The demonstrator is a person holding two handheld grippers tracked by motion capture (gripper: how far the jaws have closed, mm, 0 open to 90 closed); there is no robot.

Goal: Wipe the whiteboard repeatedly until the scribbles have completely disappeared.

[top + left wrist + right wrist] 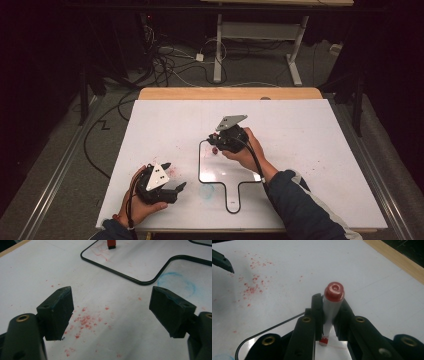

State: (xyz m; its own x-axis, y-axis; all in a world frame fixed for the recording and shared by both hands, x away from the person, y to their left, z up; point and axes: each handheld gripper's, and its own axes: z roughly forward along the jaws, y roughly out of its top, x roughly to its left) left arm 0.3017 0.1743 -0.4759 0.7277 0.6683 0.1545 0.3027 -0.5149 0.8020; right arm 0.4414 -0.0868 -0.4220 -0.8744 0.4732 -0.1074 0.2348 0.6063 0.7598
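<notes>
Near the counter's (310,150) front-left corner, left gripper (168,179) fingers spread apart; right gripper (332,311) fingers clamp a red-capped marker (332,305) upright mid-counter.

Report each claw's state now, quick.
Left claw: open, holding nothing, above red specks on the white board.
Right claw: shut on a red marker, tip down on the board.

Bare table (310,150) beyond black-rimmed board (220,172)

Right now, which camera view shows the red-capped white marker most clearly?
The right gripper view: the red-capped white marker stands clamped between its jaws. The left gripper view shows its red tip; the high view shows a red speck.
</notes>
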